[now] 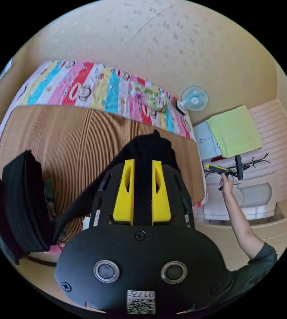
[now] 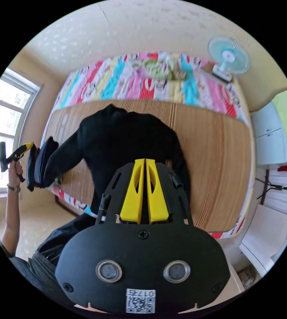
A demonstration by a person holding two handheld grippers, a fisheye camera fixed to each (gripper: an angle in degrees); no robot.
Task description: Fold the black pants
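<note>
The black pants (image 2: 126,143) lie bunched on a brown ribbed board (image 2: 216,149) laid over the bed, with one leg trailing off the board's left edge. My right gripper (image 2: 145,160) hovers over the near edge, its yellow jaws shut together with no cloth between them. In the left gripper view the pants (image 1: 150,146) rise as a dark mound on the board (image 1: 67,139). My left gripper (image 1: 143,161) has its jaws apart, and the pants show through the gap. A hand holds the right gripper (image 1: 213,167) up off the bed, and another holds the left gripper (image 2: 28,145) by the window.
A stack of folded black clothes (image 1: 20,206) sits at the board's end (image 2: 40,162). A striped cartoon bedspread (image 2: 133,79) lies beyond the board. A fan (image 2: 229,56), a white cabinet with a green towel (image 1: 234,131) and a window (image 2: 3,133) ring the bed.
</note>
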